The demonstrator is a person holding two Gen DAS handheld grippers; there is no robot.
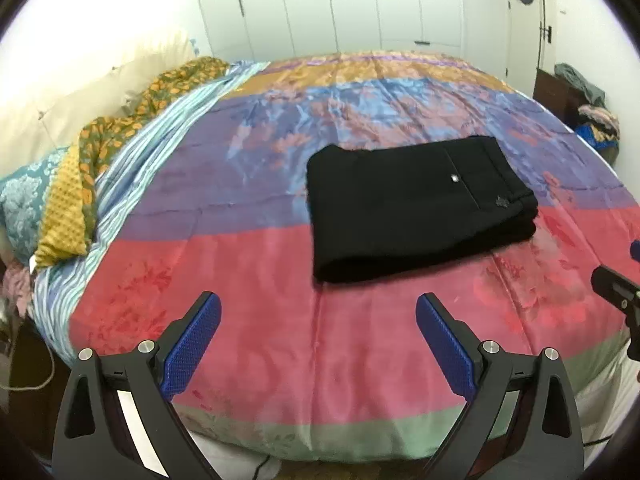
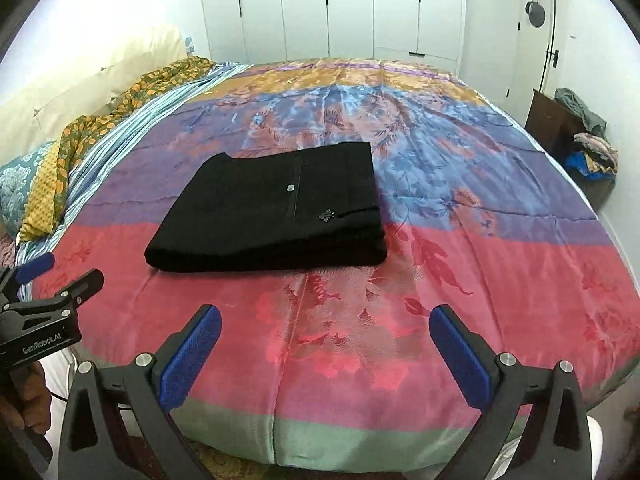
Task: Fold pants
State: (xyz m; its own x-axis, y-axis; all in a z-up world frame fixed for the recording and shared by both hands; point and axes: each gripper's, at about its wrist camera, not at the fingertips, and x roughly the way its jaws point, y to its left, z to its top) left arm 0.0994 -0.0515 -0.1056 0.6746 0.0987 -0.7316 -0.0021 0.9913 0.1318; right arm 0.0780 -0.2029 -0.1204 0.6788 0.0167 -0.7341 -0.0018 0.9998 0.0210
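Looking down both grippers, I am seeing one pair of black pants [image 1: 420,208] folded into a single thick rectangular stack, lying on the striped floral bedspread [image 1: 280,320] ahead of my fingers. Nothing is sitting between either set of jaws. My left gripper [image 1: 318,344] is hanging released, its two blue pads spread wide over bare pink cloth, with the pants ahead and slightly to its right, well clear of the fingertips. My right gripper [image 2: 325,352] is likewise gaping wide and gripping nothing; from it the pants are lying ahead and to the left.

Counting what I am seeing: one folded garment, two grippers, four blue pads in all, one small pale button [image 2: 290,188] and one small star-like emblem [image 2: 328,215] on the top layer. The waistband edge is running along the stack's right side, and the rounded fold is facing me. The stack's long axis is lying across my view, left to right, angled a little.

In the right wrist view the body of the left gripper is showing at the far left, and I am reading "GenRobot.AI" [image 2: 42,344] in white lettering on it. I am making out no writing on the pants.
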